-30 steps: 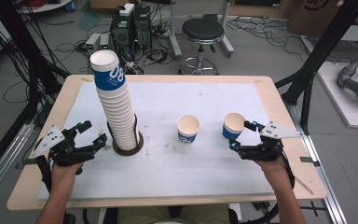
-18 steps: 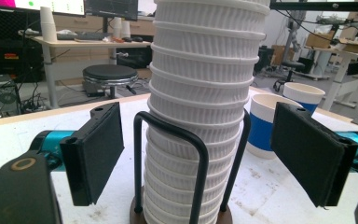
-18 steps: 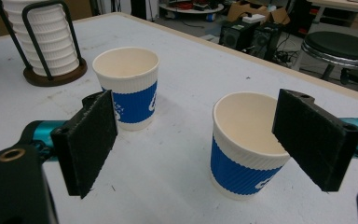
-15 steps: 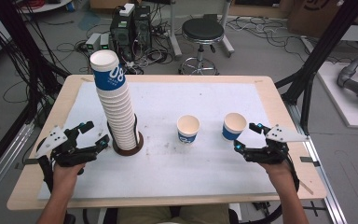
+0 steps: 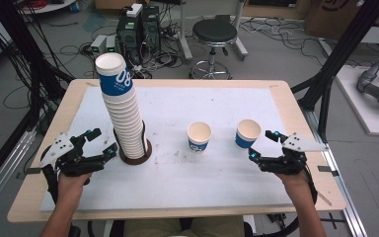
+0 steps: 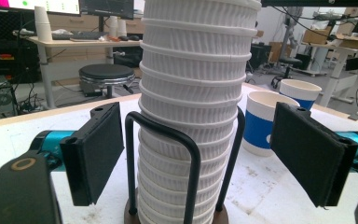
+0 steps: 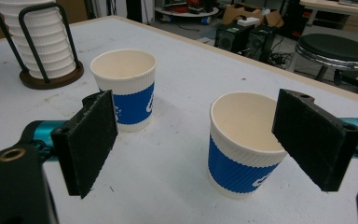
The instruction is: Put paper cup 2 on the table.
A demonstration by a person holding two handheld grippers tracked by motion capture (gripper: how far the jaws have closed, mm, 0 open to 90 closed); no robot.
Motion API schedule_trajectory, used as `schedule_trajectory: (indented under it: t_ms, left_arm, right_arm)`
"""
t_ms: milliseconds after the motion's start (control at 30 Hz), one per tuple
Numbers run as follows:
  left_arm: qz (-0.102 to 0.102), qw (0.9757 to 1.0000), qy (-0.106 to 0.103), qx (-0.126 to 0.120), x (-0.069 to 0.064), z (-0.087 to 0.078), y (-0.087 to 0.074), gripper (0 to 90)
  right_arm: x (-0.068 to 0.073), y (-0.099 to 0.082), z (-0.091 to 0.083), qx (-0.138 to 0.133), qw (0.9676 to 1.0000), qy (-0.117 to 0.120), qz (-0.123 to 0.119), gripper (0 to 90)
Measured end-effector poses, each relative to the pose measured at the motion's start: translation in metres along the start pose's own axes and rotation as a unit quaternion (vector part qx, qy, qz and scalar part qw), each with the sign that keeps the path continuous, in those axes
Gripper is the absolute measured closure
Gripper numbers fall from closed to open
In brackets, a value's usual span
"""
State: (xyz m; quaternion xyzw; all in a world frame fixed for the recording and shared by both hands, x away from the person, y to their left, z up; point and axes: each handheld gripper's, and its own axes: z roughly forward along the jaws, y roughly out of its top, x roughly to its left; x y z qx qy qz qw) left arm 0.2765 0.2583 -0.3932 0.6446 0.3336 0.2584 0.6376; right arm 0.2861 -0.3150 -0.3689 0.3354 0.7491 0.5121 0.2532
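A tall stack of white ribbed paper cups [image 5: 123, 113], its top cup banded blue, stands in a black wire holder on a round wooden base [image 5: 135, 157] at the table's left. My left gripper [image 5: 104, 140] sits just left of it, open, with the stack [image 6: 191, 116] ahead between the jaws and untouched. Two single blue-banded cups stand upright to the right: a middle cup [image 5: 199, 137] and a right cup [image 5: 248, 133]. My right gripper [image 5: 261, 144] rests just right of the right cup [image 7: 242, 154], open, pads clear of it. The middle cup [image 7: 127, 88] stands farther off.
A white mat [image 5: 217, 182] covers the wooden table [image 5: 296, 108]. Beyond the far edge are a black stool [image 5: 214, 34], computer boxes and cables on the floor. Black frame posts [image 5: 335, 64] rise at both sides of the table.
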Motion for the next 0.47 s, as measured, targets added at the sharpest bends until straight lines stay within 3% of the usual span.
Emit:
schedule_trajectory:
  t_ms: [467]
  left_arm:
    - [-0.003,1.0,0.003,0.002,0.0016,0.0003,-0.0013,17.3]
  right_arm:
    - [0.0015,0.0007,0.0046,0.004,1.0,0.003,-0.007,14.4]
